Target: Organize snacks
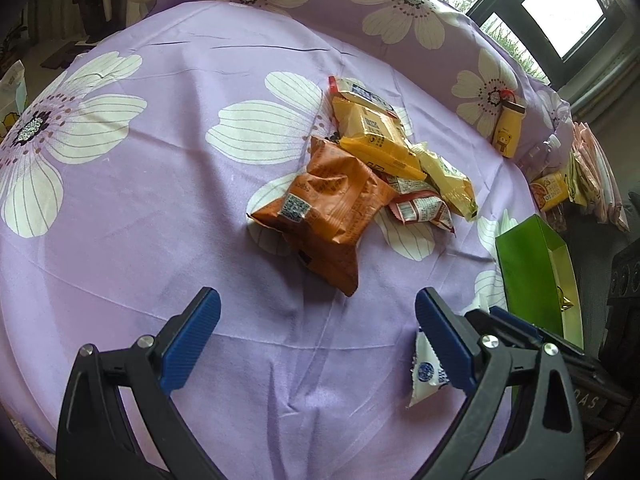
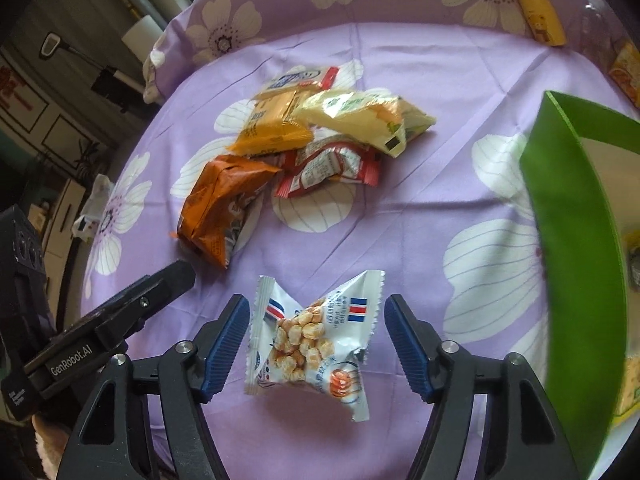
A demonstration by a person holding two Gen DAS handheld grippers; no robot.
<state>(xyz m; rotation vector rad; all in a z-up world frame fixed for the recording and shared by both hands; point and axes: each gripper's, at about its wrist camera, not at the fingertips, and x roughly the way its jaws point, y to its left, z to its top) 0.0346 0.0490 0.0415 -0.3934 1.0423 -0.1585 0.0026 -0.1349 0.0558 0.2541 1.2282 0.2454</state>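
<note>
Lying flat on the purple flowered cloth (image 2: 420,92), the white snack packet (image 2: 312,340) sits between the right gripper (image 2: 316,344), whose jaws stand apart without pressing it. It looks light, crinkly and slippery, its puffed pieces likely crushable; the pinched middle seems the safest hold. The left gripper (image 1: 318,344) hangs open and empty. Other snacks (image 2: 316,136) are heaped beyond, and the green box (image 2: 568,216) stands to the right.
</note>
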